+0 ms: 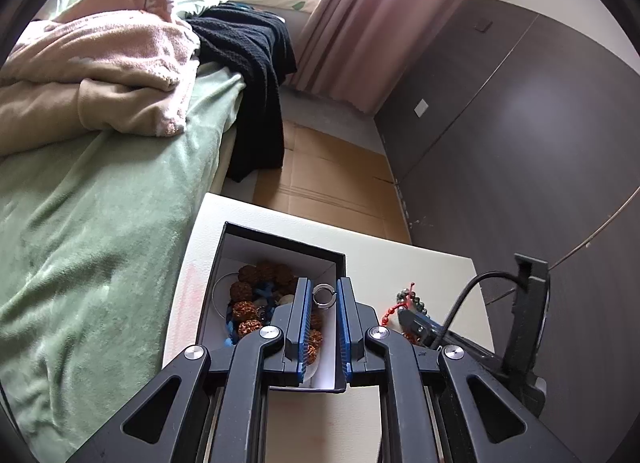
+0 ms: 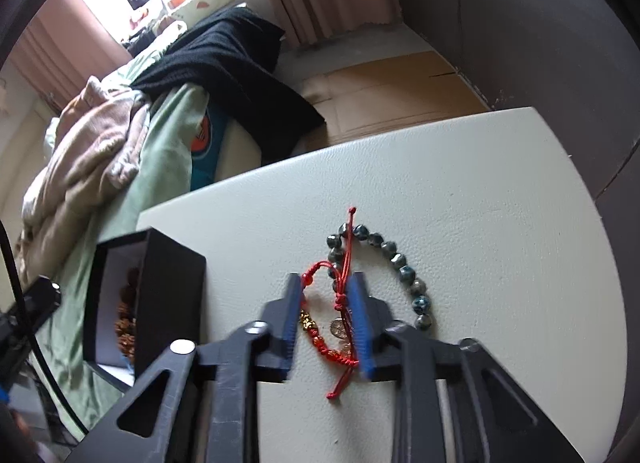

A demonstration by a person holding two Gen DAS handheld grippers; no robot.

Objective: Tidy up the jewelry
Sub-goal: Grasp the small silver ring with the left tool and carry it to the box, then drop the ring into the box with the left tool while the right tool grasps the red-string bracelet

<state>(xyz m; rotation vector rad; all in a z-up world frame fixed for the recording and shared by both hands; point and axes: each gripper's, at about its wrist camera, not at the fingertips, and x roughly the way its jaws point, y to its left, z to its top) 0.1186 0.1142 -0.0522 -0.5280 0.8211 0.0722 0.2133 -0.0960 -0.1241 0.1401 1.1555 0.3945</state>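
A black box (image 1: 280, 239) with a white inside stands on the white table (image 1: 400, 263). It holds a brown seed-bead bracelet (image 1: 260, 275) and blue cord pieces. My left gripper (image 1: 323, 290) is open over the box, with a small silver ring (image 1: 325, 296) between its fingers, not gripped. My right gripper (image 2: 325, 283) is open and straddles a red cord bracelet (image 2: 332, 327) with gold beads lying on the table (image 2: 480, 183). A dark green bead bracelet (image 2: 400, 263) lies against it. The box (image 2: 168, 295) is to the left.
A bed with a green sheet (image 1: 100, 223), a pink blanket and a black garment (image 1: 256, 75) runs along the table's left. Dark wardrobe doors (image 1: 520, 123) stand on the right. Cardboard (image 1: 328, 175) covers the floor beyond the table. The right gripper's body (image 1: 524, 323) is at the table's right.
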